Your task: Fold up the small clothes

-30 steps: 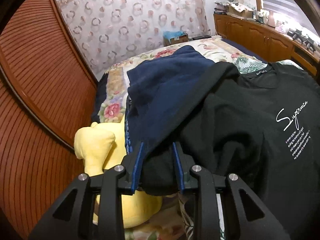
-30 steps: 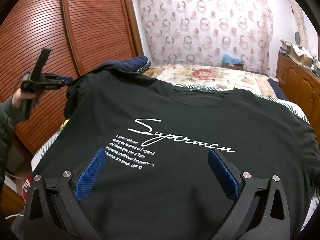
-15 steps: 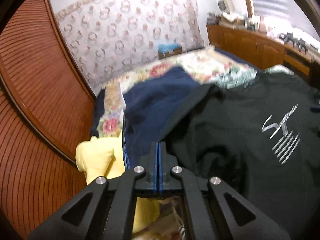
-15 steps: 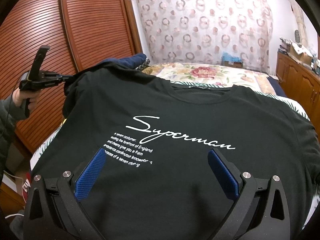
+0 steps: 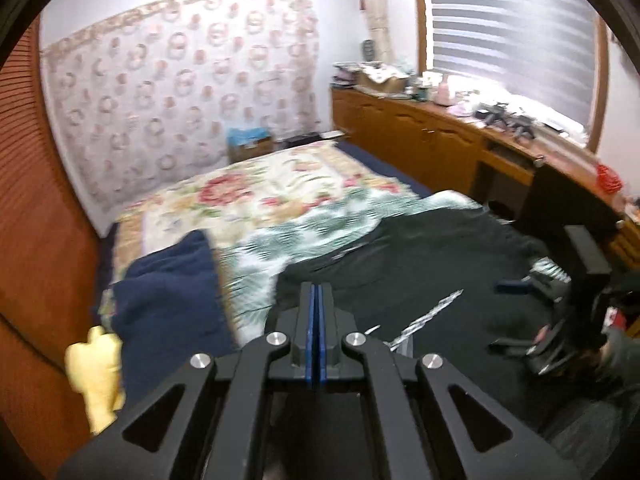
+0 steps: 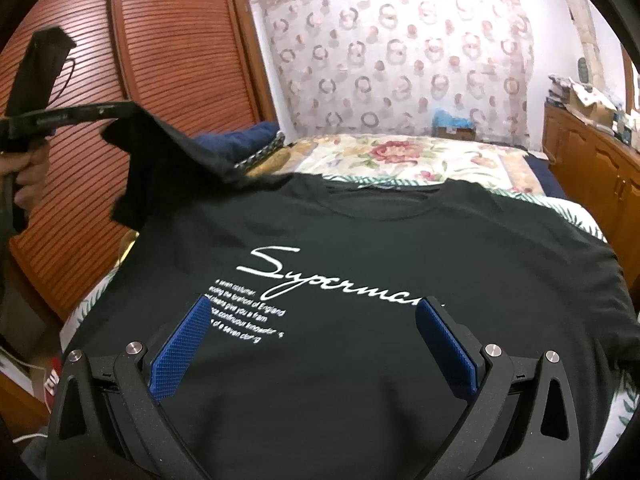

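Observation:
A black T-shirt (image 6: 360,240) with white "Superman" lettering lies face up on the bed; it also shows in the left wrist view (image 5: 440,272). My left gripper (image 5: 316,300) is shut on the shirt's left sleeve (image 6: 160,160) and holds it lifted off the bed; the right wrist view shows that gripper at far left (image 6: 116,110). My right gripper (image 6: 314,320) is open and empty, hovering over the shirt's lower front, and shows at the right of the left wrist view (image 5: 516,316).
A dark blue garment (image 5: 168,304) lies on the floral bedspread (image 5: 260,200) left of the shirt. A yellow plush toy (image 5: 96,368) sits at the bed's left edge by the wooden wardrobe (image 6: 168,60). A wooden cabinet (image 5: 420,140) runs along the right.
My left gripper closed on the shirt's left sleeve, lifted it and swung toward the shirt's middle. The right gripper stayed open over the lower front.

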Tool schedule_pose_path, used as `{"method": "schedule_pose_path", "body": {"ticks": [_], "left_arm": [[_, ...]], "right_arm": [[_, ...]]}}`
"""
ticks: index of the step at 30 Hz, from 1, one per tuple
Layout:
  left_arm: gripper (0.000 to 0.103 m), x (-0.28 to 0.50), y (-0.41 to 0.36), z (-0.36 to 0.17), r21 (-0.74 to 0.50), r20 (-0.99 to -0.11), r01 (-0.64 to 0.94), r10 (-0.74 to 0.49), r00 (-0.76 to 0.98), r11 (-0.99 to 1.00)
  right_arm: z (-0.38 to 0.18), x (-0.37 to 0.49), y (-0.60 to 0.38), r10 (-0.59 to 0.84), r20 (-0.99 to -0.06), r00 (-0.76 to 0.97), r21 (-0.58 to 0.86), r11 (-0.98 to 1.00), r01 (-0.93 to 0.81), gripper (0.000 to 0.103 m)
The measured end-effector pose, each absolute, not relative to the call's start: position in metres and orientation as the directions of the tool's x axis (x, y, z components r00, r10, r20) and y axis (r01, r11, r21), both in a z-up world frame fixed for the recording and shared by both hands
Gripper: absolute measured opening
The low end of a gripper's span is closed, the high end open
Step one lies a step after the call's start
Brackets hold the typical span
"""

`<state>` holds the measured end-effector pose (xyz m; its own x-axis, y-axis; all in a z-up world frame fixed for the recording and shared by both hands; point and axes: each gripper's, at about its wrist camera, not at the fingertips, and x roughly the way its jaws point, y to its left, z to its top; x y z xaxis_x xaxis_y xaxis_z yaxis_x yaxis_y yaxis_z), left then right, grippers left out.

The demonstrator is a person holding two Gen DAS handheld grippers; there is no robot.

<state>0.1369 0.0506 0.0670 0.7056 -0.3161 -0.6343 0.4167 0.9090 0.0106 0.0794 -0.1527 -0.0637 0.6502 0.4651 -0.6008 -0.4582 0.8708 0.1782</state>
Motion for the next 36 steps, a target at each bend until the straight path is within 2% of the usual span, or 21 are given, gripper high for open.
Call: {"method": "schedule_pose_path", "body": {"ticks": [2, 4, 8, 11, 14, 17, 22, 27, 32, 36], "left_arm": [[0.015, 0.139, 0.039, 0.068, 0.007, -0.631, 0.433, -0.332, 0.701, 0.901], [0.021, 0.138, 0.035, 0.067, 0.004, -0.631, 0.438, -0.337, 0.699, 0.899], [0.028, 0.131, 0.04, 0.056, 0.041, -0.64, 0.397, -0.281, 0.715, 0.917], [0.032, 0.124, 0.052, 0.04, 0.025, -0.647, 0.354, -0.255, 0.719, 0.935], [0.034, 0.112, 0.067, 0.02, 0.014, -0.652, 0.315, -0.23, 0.722, 0.949], [0.035, 0.1, 0.083, -0.006, -0.022, -0.668, 0.277, -0.22, 0.711, 0.961], [0.037, 0.078, 0.109, -0.05, -0.044, -0.703, 0.202, -0.174, 0.69, 0.978], [0.038, 0.067, 0.123, -0.078, -0.056, -0.731, 0.147, -0.141, 0.668, 0.988], [0.04, 0.065, 0.131, -0.098, -0.047, -0.756, 0.101, -0.102, 0.647, 0.994], [0.04, 0.064, 0.133, -0.111, -0.05, -0.771, 0.102, -0.103, 0.628, 0.994]], "right_arm": [[-0.061, 0.08, -0.16, 0.459, -0.598, 0.657, 0.18, 0.876, -0.447, 0.103], [-0.06, 0.081, -0.164, 0.451, -0.599, 0.662, 0.176, 0.88, -0.44, 0.103], [-0.057, 0.081, -0.172, 0.441, -0.599, 0.669, 0.167, 0.885, -0.434, 0.103], [-0.056, 0.084, -0.175, 0.45, -0.596, 0.665, 0.181, 0.882, -0.435, 0.103], [-0.056, 0.091, -0.171, 0.477, -0.603, 0.64, 0.2, 0.866, -0.457, 0.103], [-0.057, 0.093, -0.163, 0.494, -0.61, 0.619, 0.201, 0.853, -0.482, 0.097], [-0.058, 0.093, -0.141, 0.53, -0.629, 0.569, 0.206, 0.819, -0.535, 0.079], [-0.069, 0.09, -0.105, 0.557, -0.665, 0.497, 0.209, 0.778, -0.592, 0.071], [-0.08, 0.082, -0.066, 0.568, -0.706, 0.424, 0.179, 0.722, -0.668, 0.068], [-0.094, 0.079, -0.041, 0.53, -0.759, 0.378, 0.126, 0.689, -0.714, 0.058]]}}
